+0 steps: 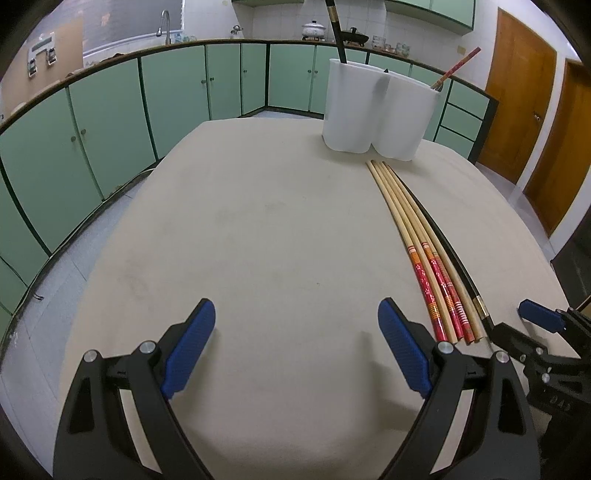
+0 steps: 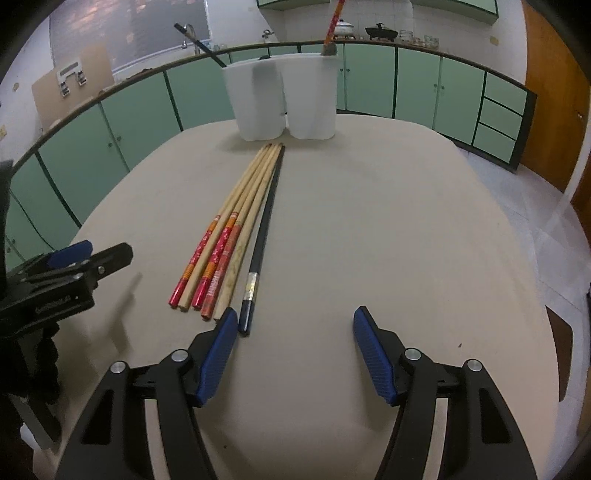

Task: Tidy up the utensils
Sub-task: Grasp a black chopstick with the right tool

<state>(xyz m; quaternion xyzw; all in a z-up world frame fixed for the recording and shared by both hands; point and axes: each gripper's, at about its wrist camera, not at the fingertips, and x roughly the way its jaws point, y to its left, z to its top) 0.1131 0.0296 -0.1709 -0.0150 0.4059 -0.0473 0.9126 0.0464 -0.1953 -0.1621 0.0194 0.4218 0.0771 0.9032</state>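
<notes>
The right gripper (image 2: pixel 291 350) is hovering over the table with its jaws standing partly apart and nothing between them; its ribbed blue pads (image 2: pixel 218 354) are pressing on nothing. Just ahead of its left finger, the butt of a black chopstick (image 2: pixel 258 243) is lying almost at the pad's tip, close but not gripped. Beside that, further to the left, a bundle of wooden chopsticks (image 2: pixel 236 225) is resting flat, side by side, their tips pointing away toward the holder.

The left gripper (image 1: pixel 295 347) is waiting with its jaws spread wide and empty, over bare cloth, with the same bundle just off its right finger.

Straight ahead of both, at the far edge of the table, a white holder (image 2: pixel 280 99) with two rounded cups joined together is standing upright. One black chopstick (image 2: pixel 201 44) is leaning out of the left cup and one red-patterned chopstick (image 2: pixel 332 26) is sticking out of the right cup, so sorting appears to be barely started: two pieces look placed, and the rest are lying loose.

The wooden sticks are looking pale, round and slender, with glossy red and orange printed ends nearest the grippers. The black one is looking smooth and dark, with a shiny silvery band near its butt. The holder is looking like matte, slightly translucent plastic. The table (image 2: pixel 388 221) is wearing a beige, soft-looking cloth.
</notes>
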